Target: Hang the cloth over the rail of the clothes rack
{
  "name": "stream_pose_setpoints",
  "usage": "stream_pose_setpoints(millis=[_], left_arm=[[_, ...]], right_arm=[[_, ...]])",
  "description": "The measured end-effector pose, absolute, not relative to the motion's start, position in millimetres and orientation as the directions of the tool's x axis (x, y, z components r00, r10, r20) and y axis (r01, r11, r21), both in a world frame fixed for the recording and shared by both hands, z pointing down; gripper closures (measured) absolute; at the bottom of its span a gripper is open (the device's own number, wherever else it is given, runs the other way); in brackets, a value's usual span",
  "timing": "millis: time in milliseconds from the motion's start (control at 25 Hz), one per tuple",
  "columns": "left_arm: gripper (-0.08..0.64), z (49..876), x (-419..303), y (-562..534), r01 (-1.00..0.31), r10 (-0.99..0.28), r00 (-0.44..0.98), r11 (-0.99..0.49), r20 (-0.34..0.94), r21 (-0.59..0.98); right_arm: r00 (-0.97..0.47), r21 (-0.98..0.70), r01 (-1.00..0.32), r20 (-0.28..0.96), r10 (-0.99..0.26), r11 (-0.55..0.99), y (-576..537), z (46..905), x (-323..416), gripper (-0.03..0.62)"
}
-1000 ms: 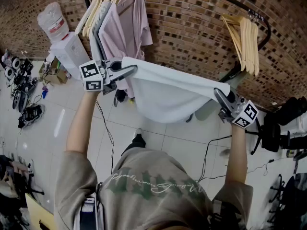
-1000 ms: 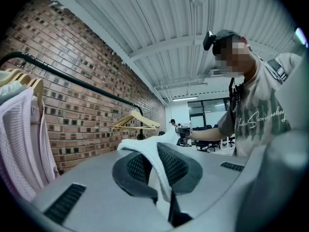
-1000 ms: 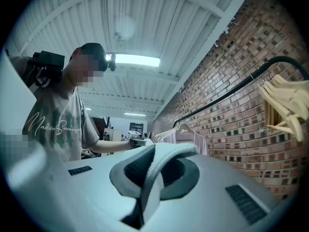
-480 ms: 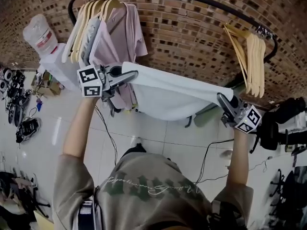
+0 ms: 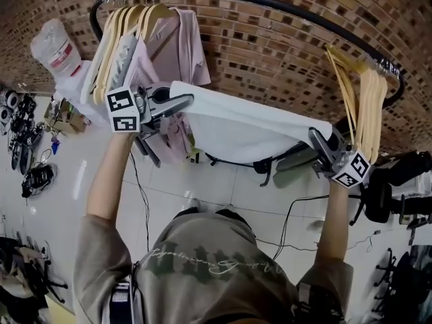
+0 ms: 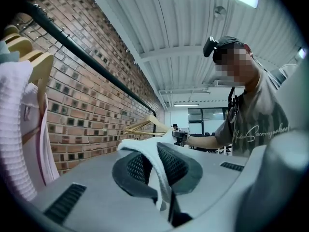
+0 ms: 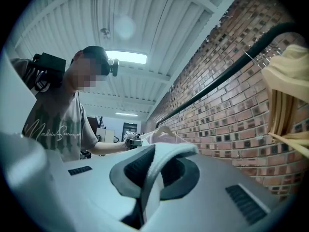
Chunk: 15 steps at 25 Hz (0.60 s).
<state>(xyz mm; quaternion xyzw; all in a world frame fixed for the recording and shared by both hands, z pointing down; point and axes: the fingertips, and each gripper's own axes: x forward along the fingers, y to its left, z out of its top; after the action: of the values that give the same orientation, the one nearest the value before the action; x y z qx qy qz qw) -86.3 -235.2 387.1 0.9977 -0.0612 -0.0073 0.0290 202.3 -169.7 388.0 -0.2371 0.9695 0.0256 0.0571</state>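
Because the cloth (image 5: pixel 243 130) must drape over the rail (image 5: pixel 270 2), head view shows it spread wide betw. left gripper (image 5: pixel 187 100) and right gripper (image 5: pixel 313 133). It is not yet over the rail and faces the gap betw. shirts (image 5: pixel 179 36) and wooden hangers (image 5: pixel 368 106).
Left gripper view: jaws clamped on one corner.
Right gripper view: same on the opp. corner, pulling the top edge taut.
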Motion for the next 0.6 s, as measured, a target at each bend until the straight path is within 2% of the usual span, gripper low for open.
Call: stream_pose_setpoints(millis=[600], left_arm=[[0.541, 341, -78, -278, -0.166, -0.166, 0.986, -0.986, -0.026, -0.017]], right_arm=[[-0.902, 0.06, -0.422, -0.128, -0.412, 0.905, -228, 338, 214, 0.574]])
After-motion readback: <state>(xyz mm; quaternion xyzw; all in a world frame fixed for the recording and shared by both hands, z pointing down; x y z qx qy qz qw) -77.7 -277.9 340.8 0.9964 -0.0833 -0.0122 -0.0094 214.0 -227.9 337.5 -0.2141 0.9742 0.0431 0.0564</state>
